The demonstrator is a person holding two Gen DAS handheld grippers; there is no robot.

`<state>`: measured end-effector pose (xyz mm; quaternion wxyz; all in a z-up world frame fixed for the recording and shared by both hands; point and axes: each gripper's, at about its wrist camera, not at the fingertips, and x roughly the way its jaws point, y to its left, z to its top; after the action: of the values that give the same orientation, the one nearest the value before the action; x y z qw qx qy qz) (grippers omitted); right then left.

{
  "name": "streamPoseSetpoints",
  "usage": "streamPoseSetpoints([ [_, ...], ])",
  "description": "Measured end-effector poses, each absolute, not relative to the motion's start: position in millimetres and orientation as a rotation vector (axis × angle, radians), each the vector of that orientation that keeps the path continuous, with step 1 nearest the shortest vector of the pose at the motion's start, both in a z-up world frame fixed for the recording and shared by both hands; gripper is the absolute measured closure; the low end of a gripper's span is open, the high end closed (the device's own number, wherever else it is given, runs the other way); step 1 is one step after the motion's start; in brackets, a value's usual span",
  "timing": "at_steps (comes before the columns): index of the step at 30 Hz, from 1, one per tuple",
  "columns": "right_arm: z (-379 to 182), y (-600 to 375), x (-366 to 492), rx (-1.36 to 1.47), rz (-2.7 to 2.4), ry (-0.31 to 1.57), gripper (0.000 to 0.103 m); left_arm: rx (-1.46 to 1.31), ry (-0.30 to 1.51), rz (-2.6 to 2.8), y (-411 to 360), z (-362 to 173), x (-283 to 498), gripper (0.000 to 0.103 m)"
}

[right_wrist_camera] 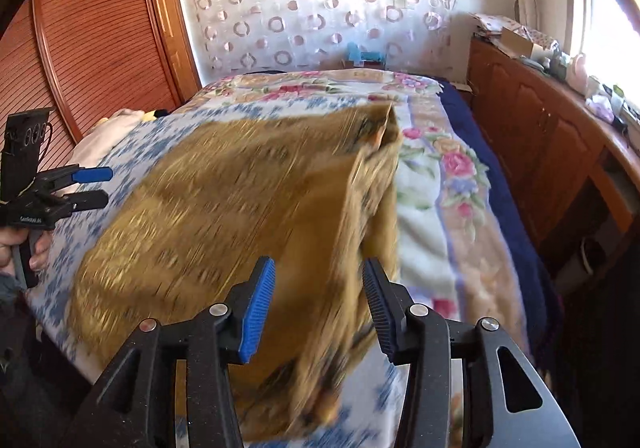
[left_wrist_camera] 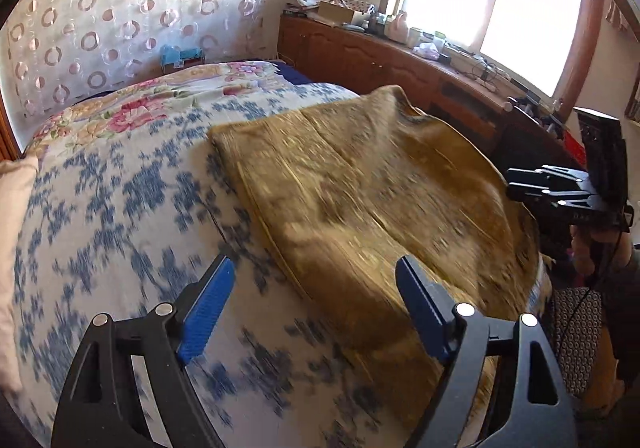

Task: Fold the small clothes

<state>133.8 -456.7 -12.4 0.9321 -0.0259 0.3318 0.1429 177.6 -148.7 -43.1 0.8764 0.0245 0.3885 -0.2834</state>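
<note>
Left wrist view: left gripper (left_wrist_camera: pixel 316 296) low in frame, jaws released wide, nothing between. Mustard garment (left_wrist_camera: pixel 360 188) lying blurred on bed (left_wrist_camera: pixel 120 188), centre-right. Right gripper (right_wrist_camera: pixel 320 300) jaws parted over garment's fold, not pinching.

We are seeing a mustard-gold garment (left_wrist_camera: pixel 360 184) lying on a blue-flowered white bedspread (left_wrist_camera: pixel 120 208), pink roses at twelve o'clock.
</note>
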Motion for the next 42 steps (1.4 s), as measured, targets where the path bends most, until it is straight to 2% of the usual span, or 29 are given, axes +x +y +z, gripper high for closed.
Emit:
streamPoseSetpoints([
  [4,-29,-458,114,-0.024,0.294,0.696,0.055,0.011,0.847,-0.650,-152,-52,143,0.027],
  [6,-36,-461,109,-0.014,0.286,0.701,0.055,0.011,0.854,-0.658,-155,-56,129,0.035],
  [8,-38,-462,103,-0.027,0.269,0.694,0.055,0.013,0.870,-0.652,-156,-63,116,0.049],
  [12,-42,-467,97,-0.002,0.262,0.703,0.055,-0.021,0.909,-0.668,-156,-75,105,0.051],
  [13,-43,-469,96,0.006,0.263,0.709,0.055,-0.025,0.915,-0.669,-156,-78,103,0.056],
  [14,-42,-468,98,0.011,0.262,0.712,0.055,-0.028,0.924,-0.688,-159,-81,100,0.084],
  [16,-42,-471,98,0.026,0.261,0.709,0.055,-0.008,0.908,-0.688,-162,-81,92,0.095],
  [22,-46,-469,86,0.035,0.258,0.710,0.055,-0.020,0.842,-0.701,-157,-60,71,0.096],
  [29,-40,-456,72,0.019,0.267,0.668,0.055,-0.063,0.818,-0.732,-159,-39,80,0.097],
  [36,-15,-430,35,-0.024,0.344,0.565,0.036,-0.065,0.727,-0.765,-170,7,98,0.097],
  [42,-15,-395,21,-0.106,0.431,0.559,0.031,-0.059,0.682,-0.777,-188,31,120,0.097],
])
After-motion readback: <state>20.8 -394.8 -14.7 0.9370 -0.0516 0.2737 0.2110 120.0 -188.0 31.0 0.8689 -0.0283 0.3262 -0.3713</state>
